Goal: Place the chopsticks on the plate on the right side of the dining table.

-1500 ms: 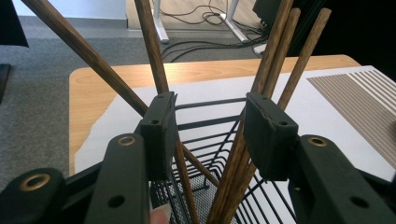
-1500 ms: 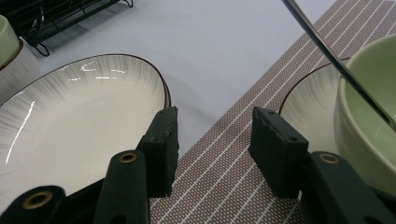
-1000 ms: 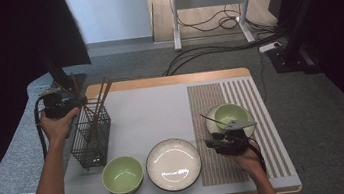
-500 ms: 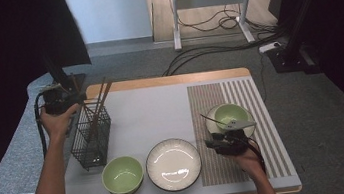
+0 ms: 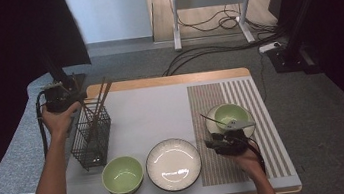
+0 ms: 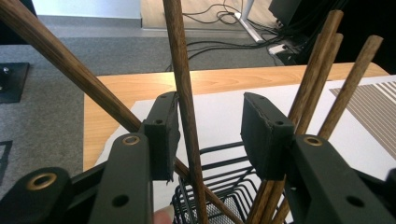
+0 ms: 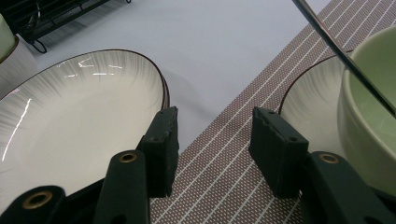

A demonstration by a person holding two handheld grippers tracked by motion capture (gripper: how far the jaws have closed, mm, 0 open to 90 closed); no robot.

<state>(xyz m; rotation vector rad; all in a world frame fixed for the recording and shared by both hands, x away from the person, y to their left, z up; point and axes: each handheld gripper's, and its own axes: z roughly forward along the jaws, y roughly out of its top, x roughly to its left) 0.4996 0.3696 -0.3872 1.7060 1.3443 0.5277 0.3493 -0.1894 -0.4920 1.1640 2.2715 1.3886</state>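
A person works at a table with a gripper in each hand. At the far left, the left gripper [image 5: 66, 94] hovers over the top of a black wire basket [image 5: 90, 138] that holds several dark brown wooden chopsticks [image 5: 95, 107]. Its jaws stand open with one chopstick [image 6: 184, 107] rising between them, nearer the left-hand jaw, not yet pinched; its long axis runs nearly upright, crossing the line between the jaws. Other chopsticks lean outside both jaws. This hand is the nearer one, so closing on that stick looks like the coming move. Moving right, a green bowl [image 5: 122, 174] and a white plate [image 5: 173, 163] sit in front. The right gripper [image 5: 216, 143] rests low on the striped mat [image 5: 258, 116], jaws open and empty, the plate's rim beside one jaw, a second green bowl [image 5: 231, 114] on a saucer beyond the other.
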